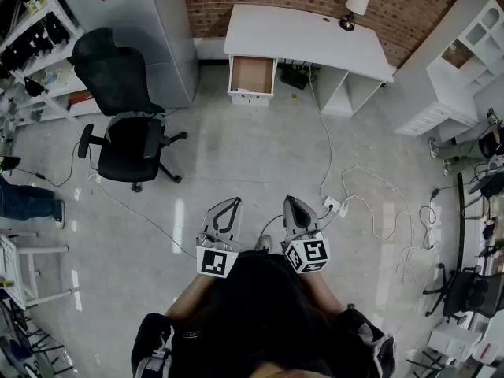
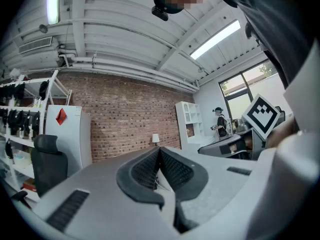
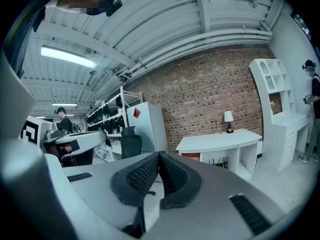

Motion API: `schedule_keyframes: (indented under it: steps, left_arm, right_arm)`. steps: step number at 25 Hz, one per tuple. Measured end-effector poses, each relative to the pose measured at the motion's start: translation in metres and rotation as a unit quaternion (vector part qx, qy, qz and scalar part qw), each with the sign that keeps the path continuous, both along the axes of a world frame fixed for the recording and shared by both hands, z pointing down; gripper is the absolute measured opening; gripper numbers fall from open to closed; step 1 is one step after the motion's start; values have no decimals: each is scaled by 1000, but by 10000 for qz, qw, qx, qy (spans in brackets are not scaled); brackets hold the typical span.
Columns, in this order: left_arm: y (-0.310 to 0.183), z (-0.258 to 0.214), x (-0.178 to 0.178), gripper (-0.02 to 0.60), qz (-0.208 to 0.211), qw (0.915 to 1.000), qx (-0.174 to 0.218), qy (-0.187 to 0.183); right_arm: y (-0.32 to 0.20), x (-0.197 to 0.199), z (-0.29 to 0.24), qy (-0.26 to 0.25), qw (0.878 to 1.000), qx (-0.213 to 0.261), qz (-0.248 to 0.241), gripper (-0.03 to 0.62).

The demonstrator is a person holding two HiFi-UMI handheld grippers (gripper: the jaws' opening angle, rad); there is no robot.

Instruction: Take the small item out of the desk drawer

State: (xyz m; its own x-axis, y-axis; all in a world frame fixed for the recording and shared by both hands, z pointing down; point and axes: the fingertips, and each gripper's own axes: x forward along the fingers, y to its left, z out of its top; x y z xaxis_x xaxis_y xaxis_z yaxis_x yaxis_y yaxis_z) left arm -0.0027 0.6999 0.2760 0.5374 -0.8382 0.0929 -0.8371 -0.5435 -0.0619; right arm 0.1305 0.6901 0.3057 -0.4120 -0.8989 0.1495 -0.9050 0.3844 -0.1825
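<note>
A white desk [image 1: 307,34] stands against the brick wall far ahead, its left drawer [image 1: 252,75] pulled open with a bare brown bottom showing; no small item can be made out in it from here. The same desk [image 3: 220,141] appears in the right gripper view. My left gripper [image 1: 228,205] and right gripper [image 1: 291,203] are held close to my body, well short of the desk, both shut with nothing between the jaws. Up close, the left gripper [image 2: 159,150] and the right gripper [image 3: 158,156] show their tips pressed together.
A black office chair [image 1: 126,120] stands at the left on the floor between me and the desk. White cables and a power strip [image 1: 332,205] trail across the floor at the right. A lamp [image 1: 354,8] sits on the desk. Shelving lines the left and right walls.
</note>
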Motion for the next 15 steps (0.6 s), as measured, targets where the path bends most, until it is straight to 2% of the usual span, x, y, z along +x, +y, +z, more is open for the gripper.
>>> schedule_keyframes:
  steps: [15]
  left_arm:
    - [-3,1,27,8,-39,10000,-15,6]
  right_arm:
    - [-2,22,4,-30,9999,-25,-134,26]
